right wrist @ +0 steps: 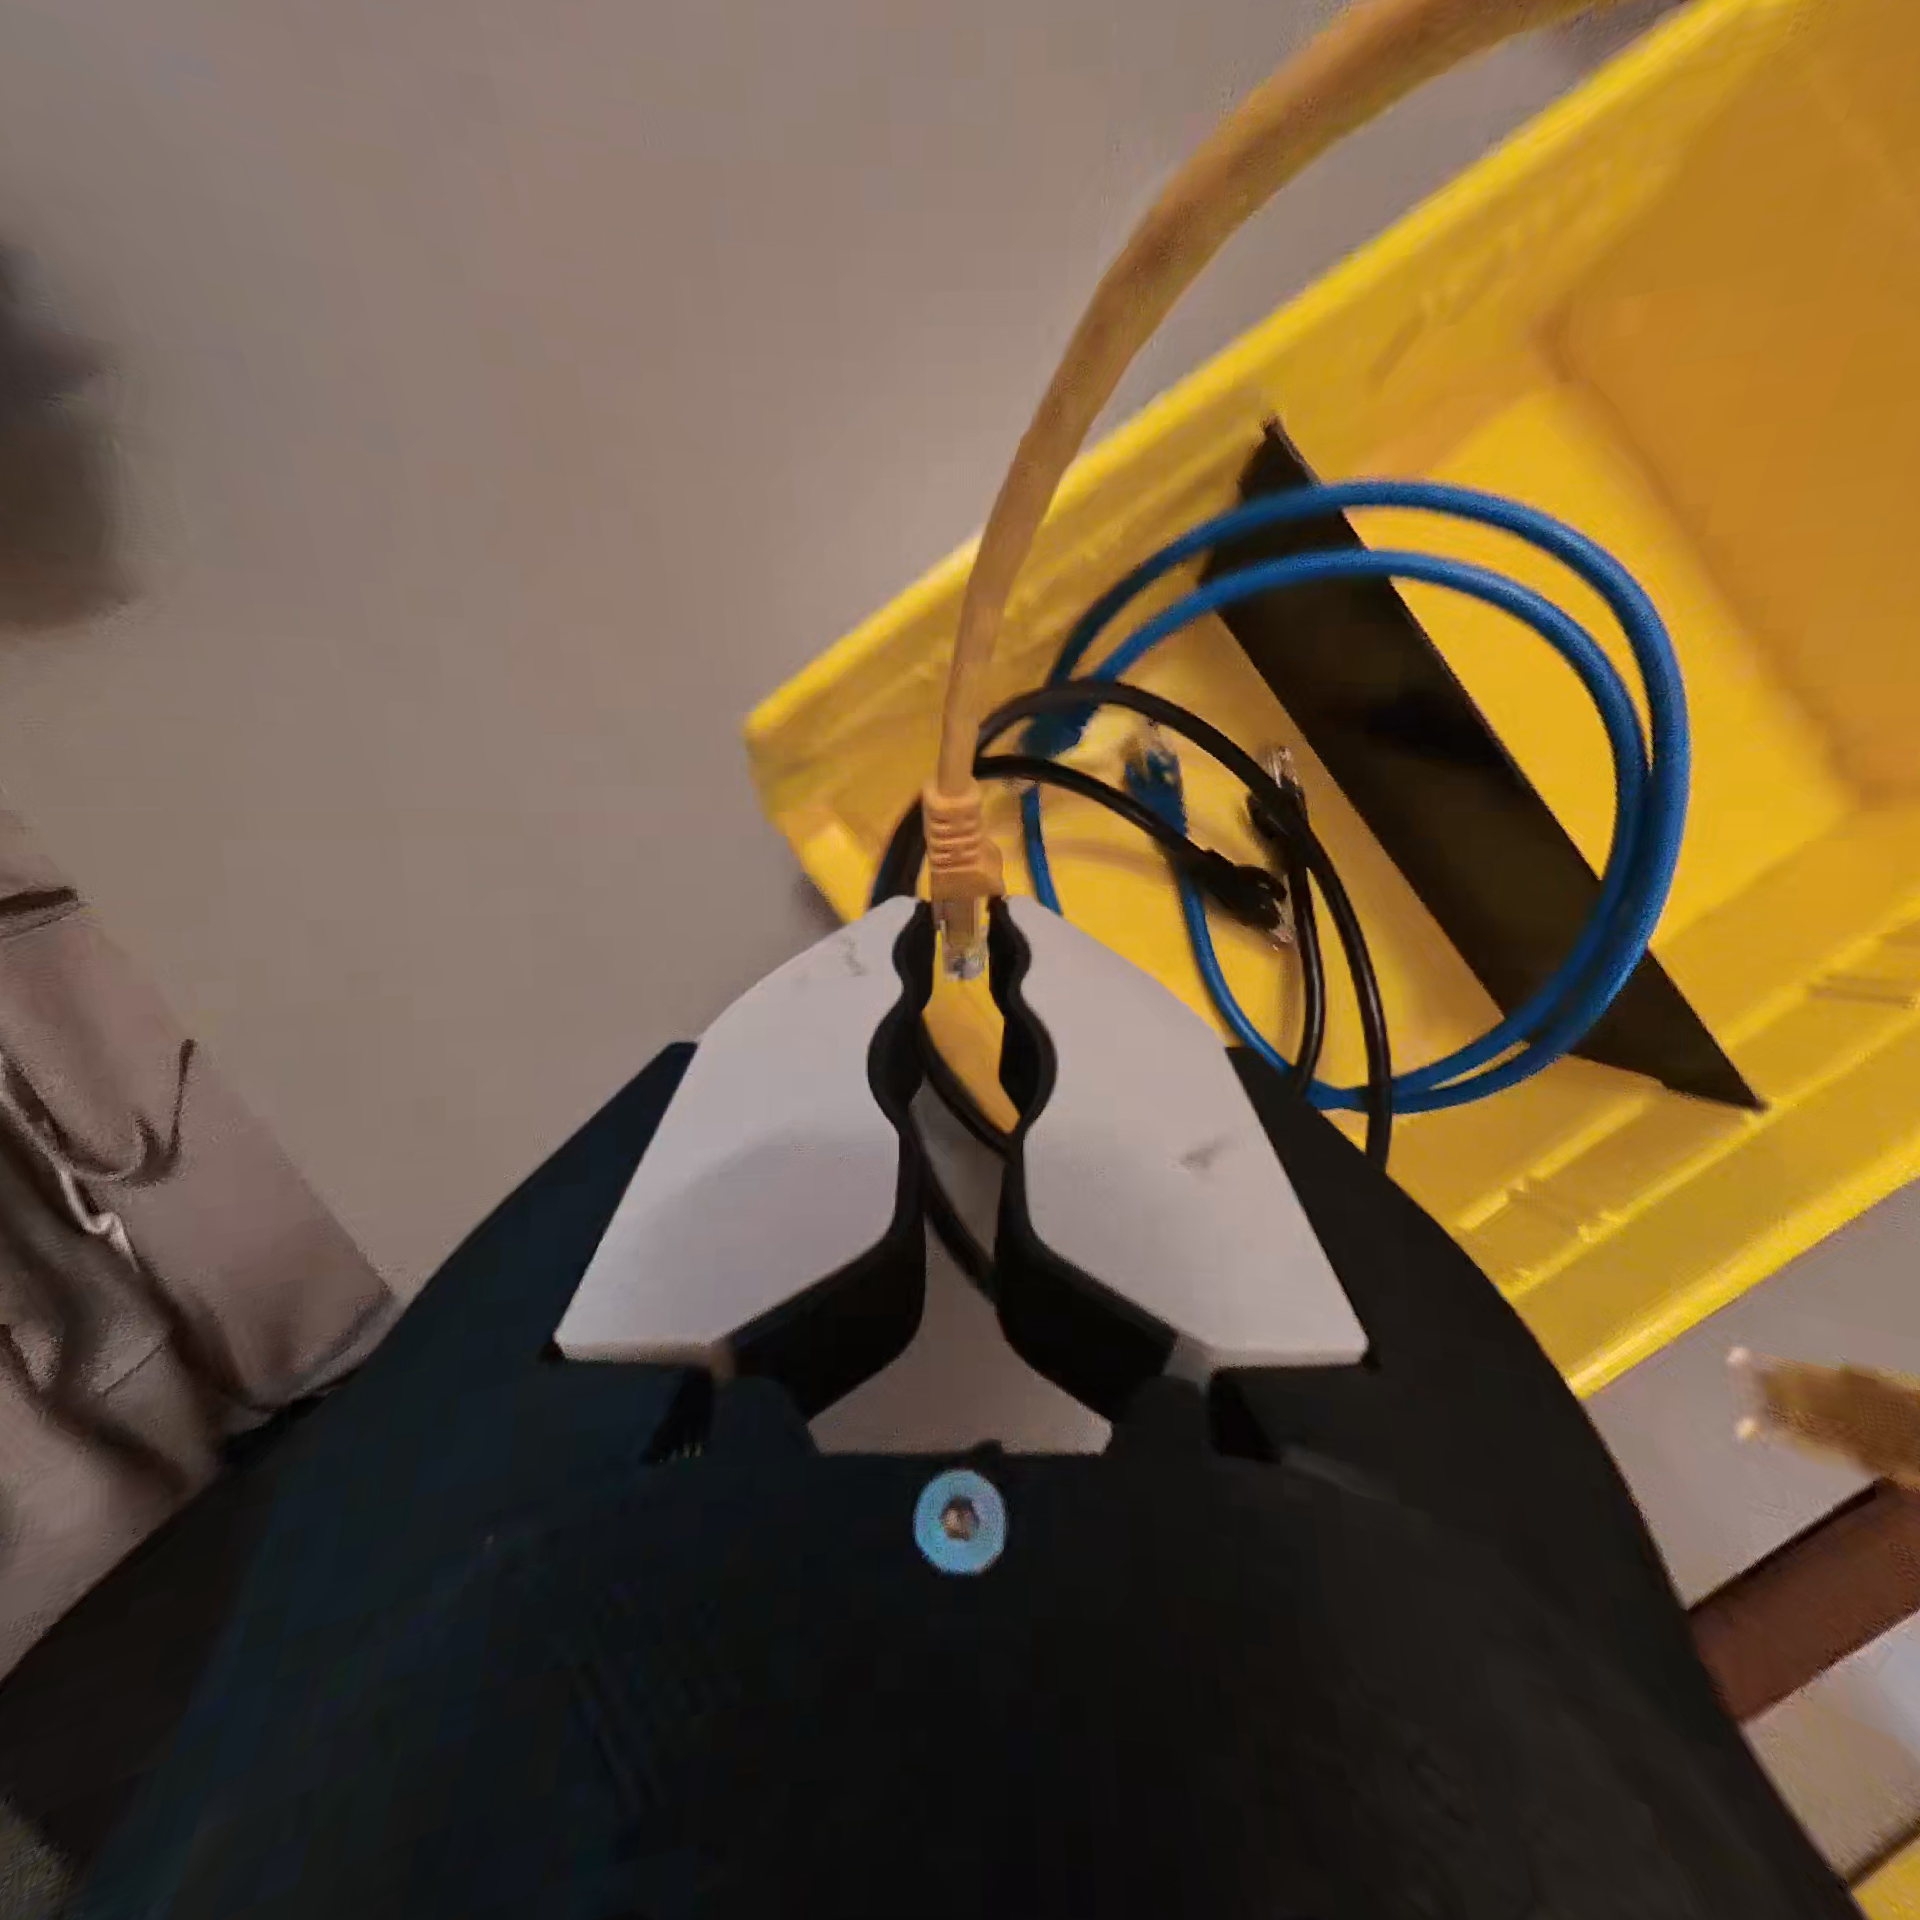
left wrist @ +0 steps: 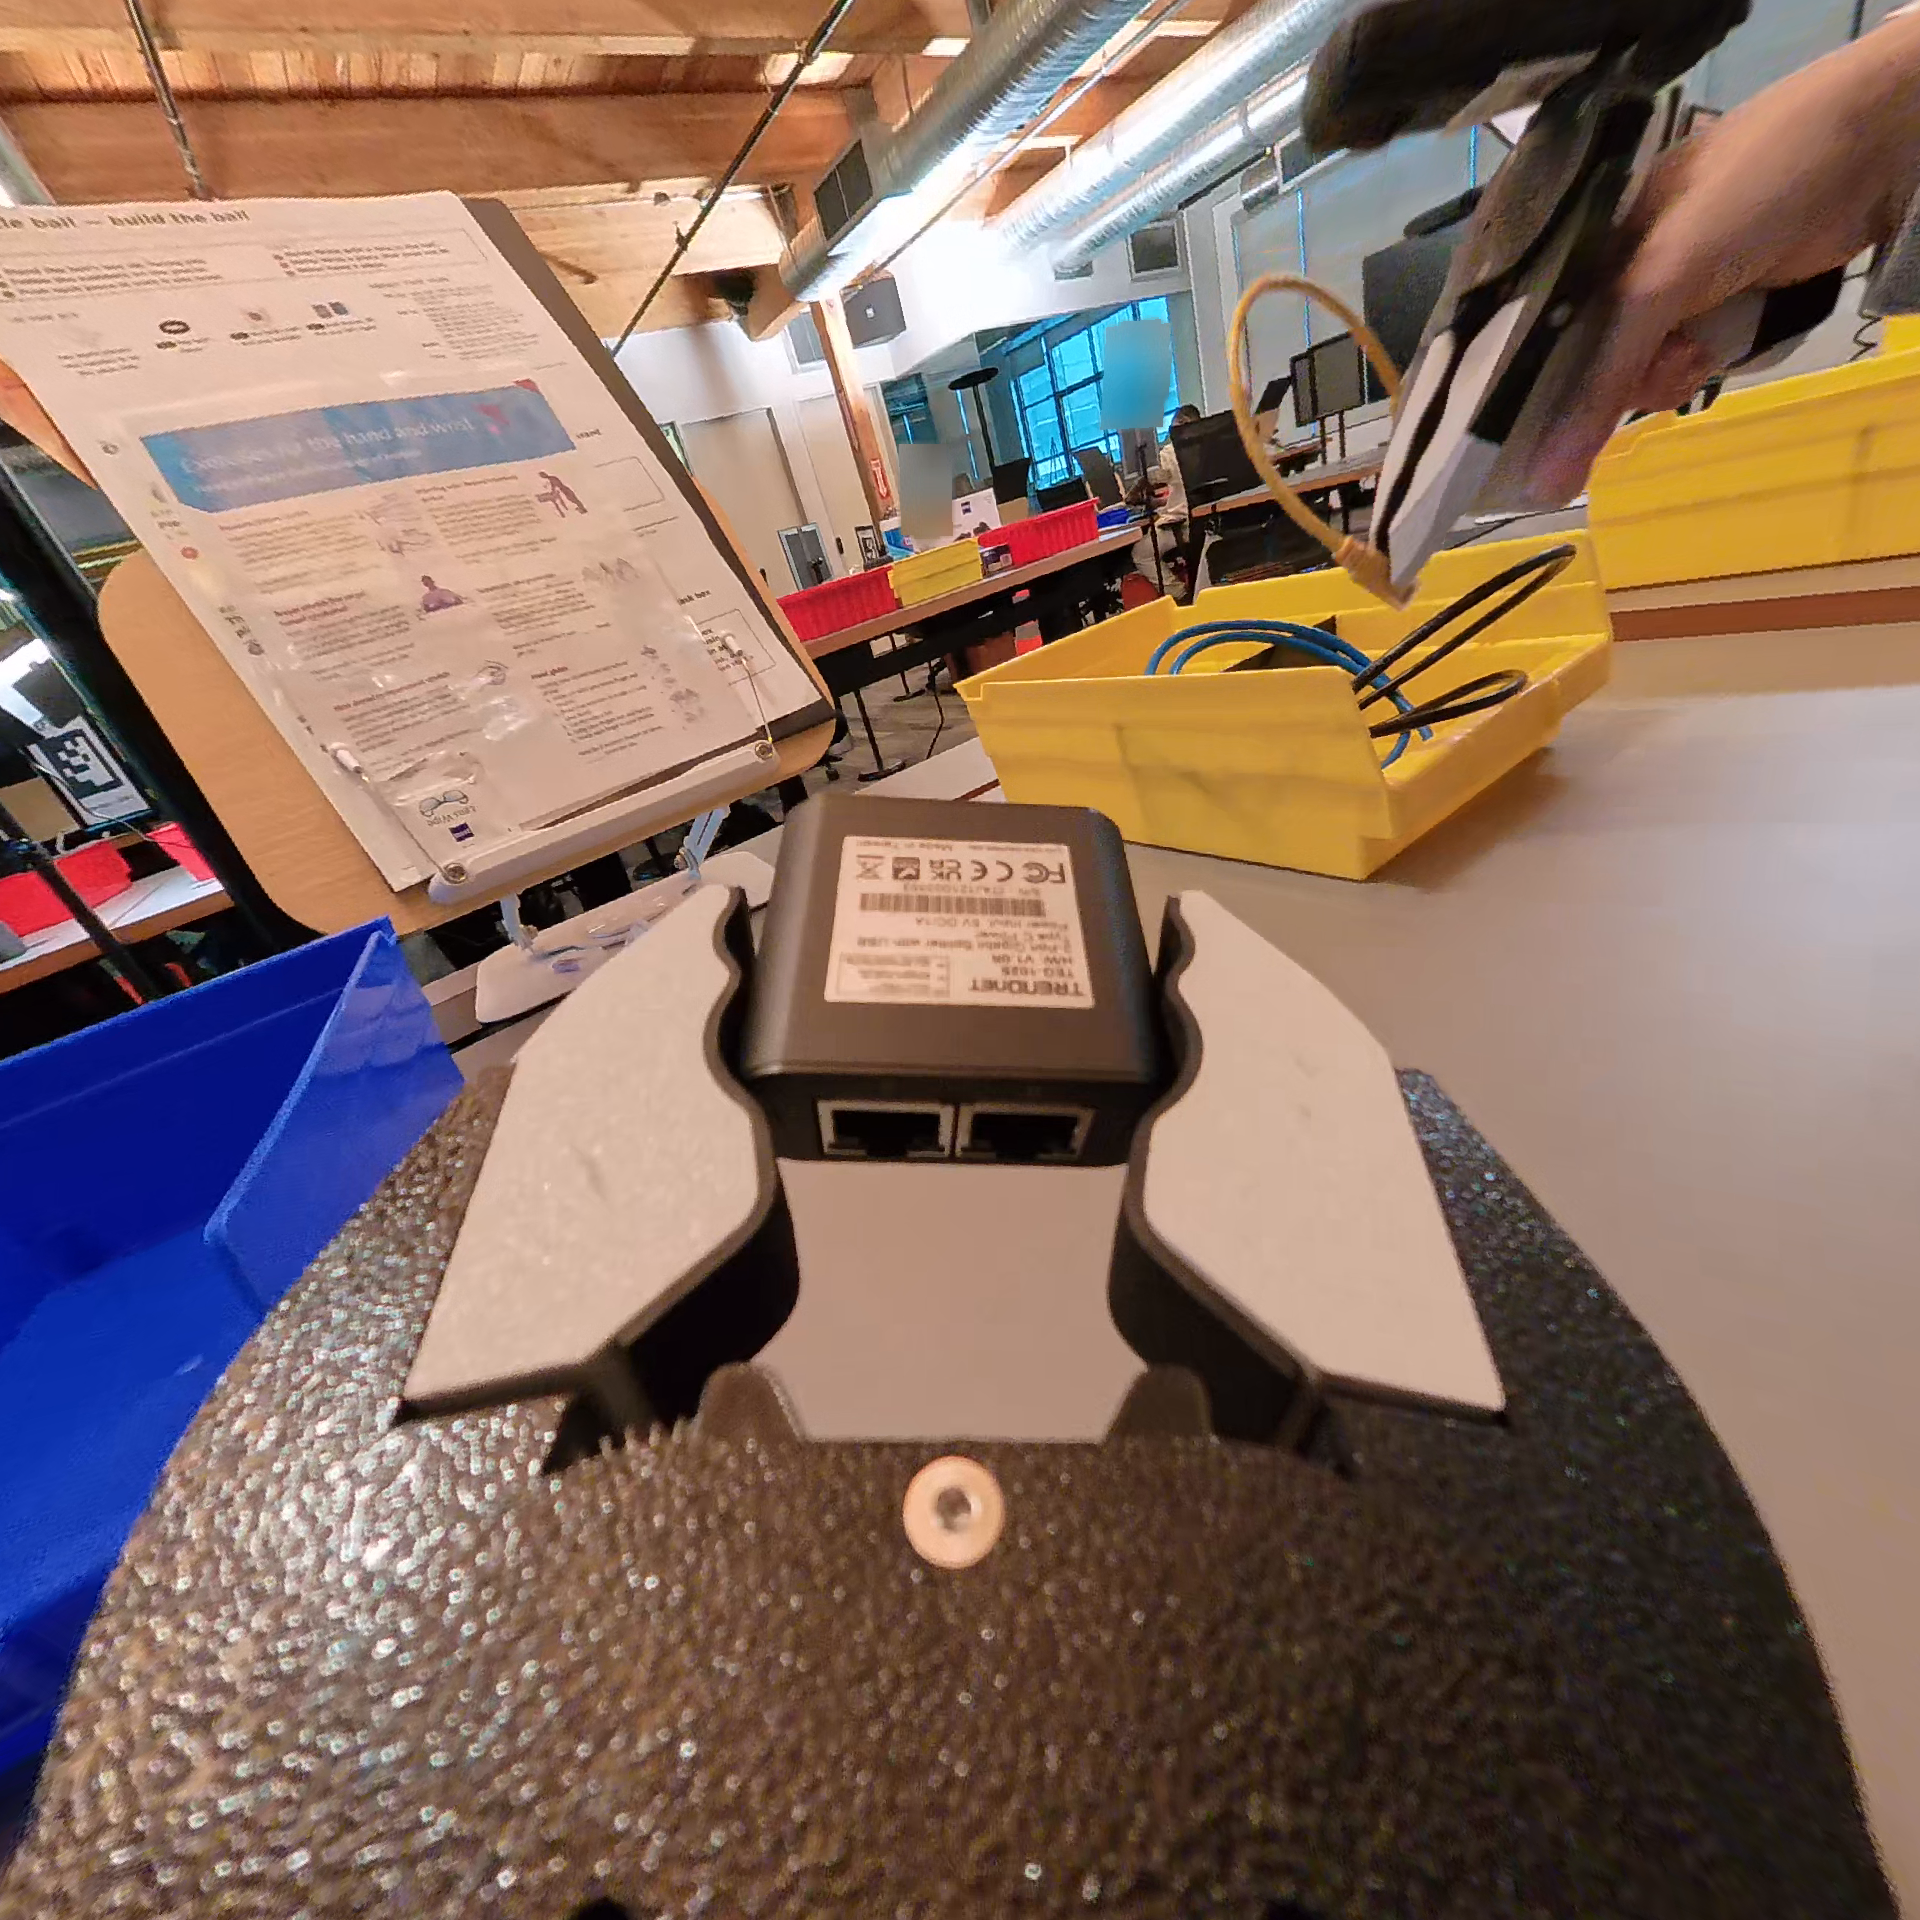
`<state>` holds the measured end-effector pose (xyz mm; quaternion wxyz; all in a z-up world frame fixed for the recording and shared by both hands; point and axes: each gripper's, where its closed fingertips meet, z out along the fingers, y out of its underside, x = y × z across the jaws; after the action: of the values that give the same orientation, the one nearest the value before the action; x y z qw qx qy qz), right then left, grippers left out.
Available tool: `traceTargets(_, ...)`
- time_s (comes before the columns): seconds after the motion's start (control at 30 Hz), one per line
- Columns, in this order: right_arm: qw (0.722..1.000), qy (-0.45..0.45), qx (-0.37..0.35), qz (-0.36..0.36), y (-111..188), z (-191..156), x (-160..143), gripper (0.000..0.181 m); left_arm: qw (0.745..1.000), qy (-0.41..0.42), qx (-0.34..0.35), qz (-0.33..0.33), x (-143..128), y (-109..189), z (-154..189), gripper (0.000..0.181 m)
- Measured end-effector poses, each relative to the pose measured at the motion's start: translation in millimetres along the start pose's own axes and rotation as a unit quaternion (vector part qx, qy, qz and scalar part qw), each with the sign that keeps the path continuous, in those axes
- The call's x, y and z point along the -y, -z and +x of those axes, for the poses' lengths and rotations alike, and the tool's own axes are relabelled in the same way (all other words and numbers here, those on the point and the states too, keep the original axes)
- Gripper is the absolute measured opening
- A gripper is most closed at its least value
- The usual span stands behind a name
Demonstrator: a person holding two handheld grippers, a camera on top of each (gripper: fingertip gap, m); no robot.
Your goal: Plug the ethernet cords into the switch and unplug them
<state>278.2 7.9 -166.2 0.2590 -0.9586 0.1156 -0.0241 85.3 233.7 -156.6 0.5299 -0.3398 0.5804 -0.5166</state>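
We see the left gripper (left wrist: 951,997) clenched on the black switch (left wrist: 948,956), one grey finger on each flank, with its labelled underside turned up and its two empty ports facing the camera at 6 o'clock. Below it spreads a plain grey tabletop (left wrist: 1610,1039). At 2 o'clock of the switch sits a yellow bin (left wrist: 1247,748) on that same surface, and the right gripper (left wrist: 1397,582) hangs above it, gripping the plug of a yellow ethernet cord (left wrist: 1262,436) whose length loops up toward 12 o'clock. From the right wrist view, the right gripper (right wrist: 961,935) pinches that plug at its fingertips, the yellow cord (right wrist: 1049,499) arching away toward 1 o'clock, while a blue cord (right wrist: 1558,727) and a black cord (right wrist: 1320,935) lie coiled in the bin (right wrist: 1621,1226) beside a black divider (right wrist: 1455,790). Back in the left view, a blue bin (left wrist: 156,1195) stands at 9 o'clock, and a tilted stand with printed sheets (left wrist: 395,520) at 11 o'clock. Beyond lies an open workroom: wooden ceiling beams (left wrist: 520,114), a silver duct (left wrist: 987,125), and long tables bearing red bins (left wrist: 1039,535).
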Motion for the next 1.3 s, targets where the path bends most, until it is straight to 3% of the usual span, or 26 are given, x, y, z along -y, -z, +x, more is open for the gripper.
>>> traceTargets(0.07, 0.999, -0.027, 0.02, -0.022, -14, 2, -6, 0.011, 1.0, 0.0, 0.0, 0.0, 0, 0, 0, 0.073)
traceTargets(0.2, 0.996, -0.081, 0.045, 0.008, -48, 4, -2, 0.013, 1.0, 0.003, -0.003, -0.002, -2, -2, 2, 0.073)
traceTargets(0.27, 0.993, -0.102, 0.05, 0.044, -60, 6, 3, 0.03, 1.0, 0.002, -0.005, -0.004, -3, -1, 3, 0.073)
traceTargets(0.37, 0.991, -0.114, 0.043, 0.046, -69, 11, 0, 0.039, 1.0, 0.003, -0.006, -0.004, -4, 0, 3, 0.073)
traceTargets(0.47, 0.993, -0.101, 0.013, 0.066, -57, 16, 8, 0.047, 1.0, 0.007, -0.007, -0.004, -4, 0, 2, 0.073)
traceTargets(0.63, 0.989, -0.035, -0.067, 0.126, -4, 19, 43, 0.068, 1.0, 0.01, -0.022, -0.011, -7, -1, 5, 0.073)
traceTargets(0.67, 0.986, 0.005, -0.058, 0.156, 5, 4, 58, 0.074, 0.999, 0.009, -0.032, -0.014, -7, -1, 8, 0.073)
traceTargets(0.73, 0.967, 0.119, 0.007, 0.225, 14, -57, 83, 0.081, 0.997, 0.018, -0.072, -0.021, -6, -1, 17, 0.073)
traceTargets(0.83, 0.912, 0.281, 0.131, 0.27, 2, -168, 84, 0.078, 0.987, 0.048, -0.154, -0.017, 3, 3, 37, 0.073)
traceTargets(0.97, 0.856, 0.351, 0.203, 0.321, -21, -260, 90, 0.073, 0.967, 0.054, -0.248, -0.024, 15, 12, 67, 0.073)
traceTargets(1.07, 0.829, 0.369, 0.222, 0.357, -24, -289, 100, 0.072, 0.956, 0.052, -0.289, -0.012, 25, 18, 81, 0.073)
traceTargets(1.3, 0.812, 0.407, 0.249, 0.336, -24, -292, 92, 0.063, 0.938, 0.06, -0.342, 0.006, 32, 31, 91, 0.073)
